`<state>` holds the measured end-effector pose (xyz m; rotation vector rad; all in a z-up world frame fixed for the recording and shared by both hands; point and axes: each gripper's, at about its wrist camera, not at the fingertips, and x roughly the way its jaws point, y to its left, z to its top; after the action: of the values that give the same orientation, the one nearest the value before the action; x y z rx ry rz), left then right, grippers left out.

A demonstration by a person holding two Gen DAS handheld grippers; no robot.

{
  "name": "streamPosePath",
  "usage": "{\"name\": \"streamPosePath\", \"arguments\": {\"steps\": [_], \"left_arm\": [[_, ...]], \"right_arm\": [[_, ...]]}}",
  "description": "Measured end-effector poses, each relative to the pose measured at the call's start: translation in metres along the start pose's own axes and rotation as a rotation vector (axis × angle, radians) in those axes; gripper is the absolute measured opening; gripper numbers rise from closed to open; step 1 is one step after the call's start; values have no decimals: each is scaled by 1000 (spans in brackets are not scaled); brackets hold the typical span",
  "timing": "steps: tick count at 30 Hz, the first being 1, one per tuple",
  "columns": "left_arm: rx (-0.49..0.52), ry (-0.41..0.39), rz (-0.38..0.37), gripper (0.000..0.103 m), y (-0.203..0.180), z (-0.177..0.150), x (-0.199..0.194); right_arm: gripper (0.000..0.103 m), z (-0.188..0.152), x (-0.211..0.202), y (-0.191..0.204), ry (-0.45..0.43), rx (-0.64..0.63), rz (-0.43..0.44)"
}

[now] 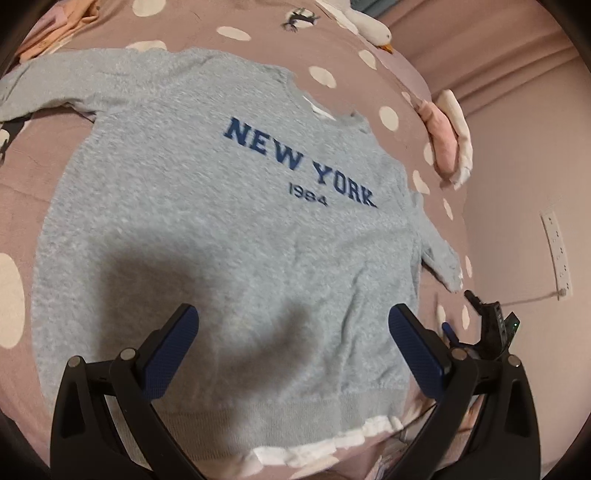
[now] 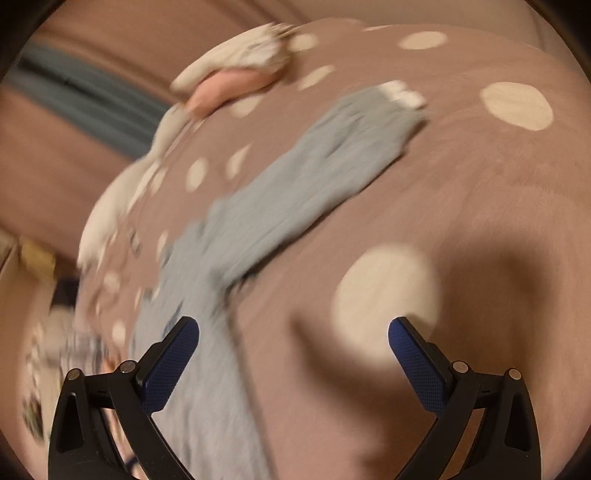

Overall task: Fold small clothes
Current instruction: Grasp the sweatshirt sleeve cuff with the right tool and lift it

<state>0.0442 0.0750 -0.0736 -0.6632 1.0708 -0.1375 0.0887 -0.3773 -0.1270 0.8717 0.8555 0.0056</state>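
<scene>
In the left wrist view, a bed covered in a dusty pink spread with cream dots fills the scene. A white soft toy lies near the far edge, a pink and white bundle of cloth sits at the right side, and a white power strip hangs on the pink wall beyond. The left gripper hovers with its blue-padded fingers spread wide, holding nothing, above the lower part of a pale blue sweater. The sweater lies flat and face up on the bed, printed "NEW YORK 1984", with a white hem at the bottom and both sleeves stretched outward. The right gripper shows dark at the bed's right edge, beside the sleeve cuff.

The right wrist view is blurred. The same dotted bed lies below, with the bundle of cloth far off. The right gripper has its fingers wide apart and empty. The sweater's sleeve runs diagonally across the spread, its white cuff farthest away, and passes beneath the left finger.
</scene>
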Motion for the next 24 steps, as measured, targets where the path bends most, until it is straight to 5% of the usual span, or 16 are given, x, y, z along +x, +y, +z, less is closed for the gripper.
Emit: {"name": "streamPosePath", "arguments": {"steps": [5, 11, 15, 16, 19, 24], "left_arm": [[-1, -34, 16, 103, 9, 11, 1], [-40, -3, 39, 103, 21, 19, 8], [-35, 4, 47, 103, 24, 22, 9], [-33, 2, 49, 103, 24, 23, 8], [-25, -12, 59, 103, 27, 26, 3], [-33, -36, 45, 103, 34, 27, -7]], "right_arm": [[102, 43, 17, -18, -77, 156, 107], [95, 74, 27, -29, -162, 292, 119], [24, 86, 30, -45, -154, 328, 69], [20, 87, 30, -44, -153, 329, 50], [18, 90, 18, -10, -190, 189, 44], [18, 79, -10, 108, -218, -234, -8]]}}
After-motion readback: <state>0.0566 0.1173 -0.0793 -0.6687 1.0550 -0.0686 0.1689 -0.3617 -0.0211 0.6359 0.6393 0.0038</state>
